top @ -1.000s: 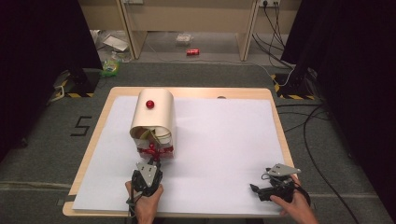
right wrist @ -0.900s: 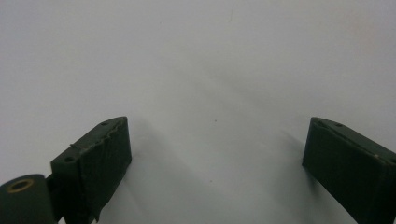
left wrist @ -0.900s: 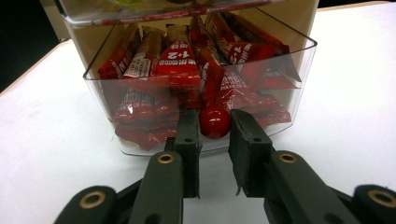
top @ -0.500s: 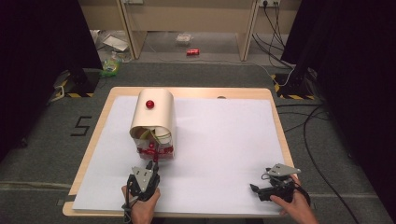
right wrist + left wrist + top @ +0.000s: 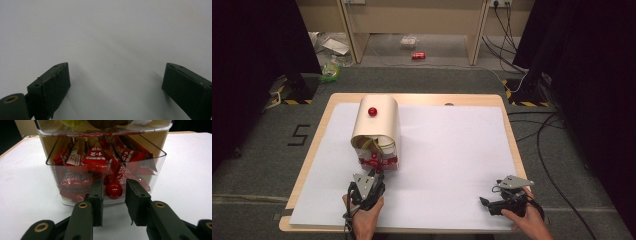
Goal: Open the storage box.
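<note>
Jaws of the left claw (image 5: 113,195) stand a little apart, one on each side of the red knob (image 5: 114,190) on the clear drawer (image 5: 155,162), with gaps showing between pads and knob; they have just been opening, the knob between them but not pressed. Compared with the high view a second ago, the left hand (image 5: 364,212) has drawn slightly back toward the near edge of the worktop (image 5: 319,125), and the drawer now sticks out a bit further from the foot of the cream cabinet (image 5: 377,120).

That drawer is see-through plastic, pulled partly out of the lowest level, and packed with red snack sachets (image 5: 96,155) printed in white. Above it sits another clear tray holding something greenish and brown, too cropped to identify. A second red knob (image 5: 372,111) sits on the cabinet's rounded top. The cabinet stands on white paper (image 5: 452,150) at the worktop's far left.

The right claw (image 5: 116,82) rests wide apart and empty near the right front corner, unmoved since earlier.
</note>
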A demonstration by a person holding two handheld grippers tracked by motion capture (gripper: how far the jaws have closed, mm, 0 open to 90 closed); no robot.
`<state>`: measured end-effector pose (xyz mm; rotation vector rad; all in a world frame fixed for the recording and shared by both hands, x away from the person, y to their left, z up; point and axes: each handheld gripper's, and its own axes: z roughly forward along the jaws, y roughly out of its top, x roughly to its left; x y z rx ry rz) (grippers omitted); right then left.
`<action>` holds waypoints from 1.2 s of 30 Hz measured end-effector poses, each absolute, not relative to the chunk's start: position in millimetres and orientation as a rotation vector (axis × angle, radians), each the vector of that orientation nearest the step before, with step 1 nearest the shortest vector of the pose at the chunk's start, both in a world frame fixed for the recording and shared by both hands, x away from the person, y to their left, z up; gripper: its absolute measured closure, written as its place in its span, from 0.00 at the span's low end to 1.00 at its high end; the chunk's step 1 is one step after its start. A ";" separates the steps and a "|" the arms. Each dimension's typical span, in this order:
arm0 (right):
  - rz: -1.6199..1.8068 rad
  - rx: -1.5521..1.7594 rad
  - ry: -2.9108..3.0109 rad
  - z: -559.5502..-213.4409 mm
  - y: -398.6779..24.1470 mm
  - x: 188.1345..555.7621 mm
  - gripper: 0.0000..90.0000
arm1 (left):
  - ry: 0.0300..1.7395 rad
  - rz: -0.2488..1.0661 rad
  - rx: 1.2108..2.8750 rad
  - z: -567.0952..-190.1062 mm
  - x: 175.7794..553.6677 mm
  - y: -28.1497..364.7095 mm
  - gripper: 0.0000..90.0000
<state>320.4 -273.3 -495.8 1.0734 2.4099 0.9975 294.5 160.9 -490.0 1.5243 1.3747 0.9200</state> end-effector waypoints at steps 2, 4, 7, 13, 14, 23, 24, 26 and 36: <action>0.997 1.074 2.409 -495.8 -273.4 320.4 0.09 | 1.380 0.931 1.530 -491.6 294.8 159.7 0.81; 0.997 1.074 2.410 -495.8 -273.3 320.3 0.09 | 1.379 0.958 1.544 -492.7 294.3 157.3 0.81; 0.997 1.074 2.410 -495.8 -273.4 320.3 0.09 | 1.375 0.984 1.550 -493.2 291.9 155.1 0.81; 0.997 1.078 2.410 -495.8 -273.2 320.1 0.09 | 1.334 0.967 1.560 -488.5 282.5 153.8 0.99; 0.997 1.078 2.410 -495.8 -273.2 320.1 0.09 | 1.334 0.967 1.560 -488.5 282.5 153.8 0.99; 0.997 1.076 2.409 -495.8 -273.3 320.2 0.09 | 1.272 0.938 1.564 -472.0 280.5 159.3 0.78; 0.997 1.074 2.410 -495.8 -273.3 320.3 0.09 | 1.256 0.944 1.580 -470.5 281.1 160.4 0.75; 0.997 1.076 2.410 -495.8 -273.3 320.2 0.09 | 1.239 0.948 1.591 -468.6 281.8 162.1 0.69; 0.997 1.076 2.410 -495.8 -273.3 320.2 0.09 | 1.092 0.975 1.706 -457.1 289.3 167.7 0.54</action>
